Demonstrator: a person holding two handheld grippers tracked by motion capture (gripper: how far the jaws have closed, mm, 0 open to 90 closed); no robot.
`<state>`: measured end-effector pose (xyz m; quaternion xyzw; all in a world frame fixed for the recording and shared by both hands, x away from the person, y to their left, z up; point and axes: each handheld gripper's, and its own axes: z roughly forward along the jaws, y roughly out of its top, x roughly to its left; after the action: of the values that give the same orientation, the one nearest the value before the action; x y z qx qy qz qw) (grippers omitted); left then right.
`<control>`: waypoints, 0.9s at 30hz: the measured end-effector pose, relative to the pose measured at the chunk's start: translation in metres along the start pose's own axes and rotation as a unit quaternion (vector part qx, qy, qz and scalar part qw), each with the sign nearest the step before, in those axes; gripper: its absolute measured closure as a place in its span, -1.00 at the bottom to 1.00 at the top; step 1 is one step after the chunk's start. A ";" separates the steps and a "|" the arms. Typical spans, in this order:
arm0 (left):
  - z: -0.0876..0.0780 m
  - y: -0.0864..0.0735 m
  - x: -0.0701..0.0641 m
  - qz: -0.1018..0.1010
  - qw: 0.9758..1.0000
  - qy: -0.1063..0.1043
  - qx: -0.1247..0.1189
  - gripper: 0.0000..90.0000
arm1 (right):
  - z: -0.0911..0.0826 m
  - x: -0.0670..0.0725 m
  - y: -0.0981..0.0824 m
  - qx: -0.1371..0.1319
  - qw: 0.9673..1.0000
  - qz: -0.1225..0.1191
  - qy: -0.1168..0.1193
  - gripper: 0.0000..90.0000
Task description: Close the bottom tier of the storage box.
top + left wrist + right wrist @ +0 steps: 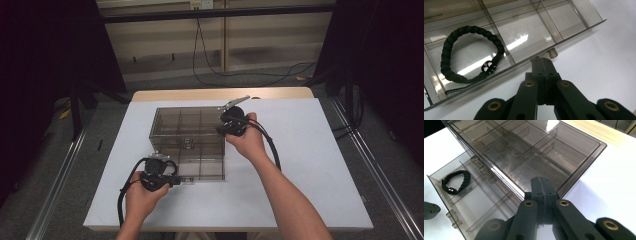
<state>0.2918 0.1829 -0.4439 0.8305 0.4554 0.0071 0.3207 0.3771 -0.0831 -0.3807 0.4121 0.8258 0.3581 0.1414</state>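
Left gripper [543,60]: jaws closed empty, touching the box's [170,131] front latch [551,53].
Right gripper [541,180]: closed empty, pressing the raised lid's [529,152] edge.
Bracelet [469,53]: lying inside the box, just beyond the left gripper.

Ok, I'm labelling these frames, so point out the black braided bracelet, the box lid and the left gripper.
black braided bracelet [471,30], left gripper view, on its braided cord.
box lid [524,152], right gripper view, on the smoky clear panel.
left gripper [544,61], left gripper view, at its shut fingertips.

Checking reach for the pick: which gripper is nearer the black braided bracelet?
Left. The left gripper sits at the box's front edge, just outside the bracelet's compartment. The right gripper is at the raised lid, farther off.
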 end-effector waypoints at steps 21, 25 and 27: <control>0.010 0.003 -0.001 0.010 1.000 0.006 0.016 1.00 | 0.000 0.001 0.000 0.000 1.000 0.000 0.000 1.00; 0.010 0.003 -0.001 0.010 1.000 0.006 0.015 1.00 | 0.000 0.001 0.000 0.000 1.000 0.000 0.000 1.00; 0.012 0.003 -0.002 0.013 1.000 0.002 0.014 1.00 | 0.000 0.001 0.000 0.000 1.000 -0.001 0.000 1.00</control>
<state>0.2962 0.1739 -0.4507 0.8407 0.4455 0.0061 0.3078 0.3768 -0.0826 -0.3807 0.4113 0.8261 0.3583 0.1415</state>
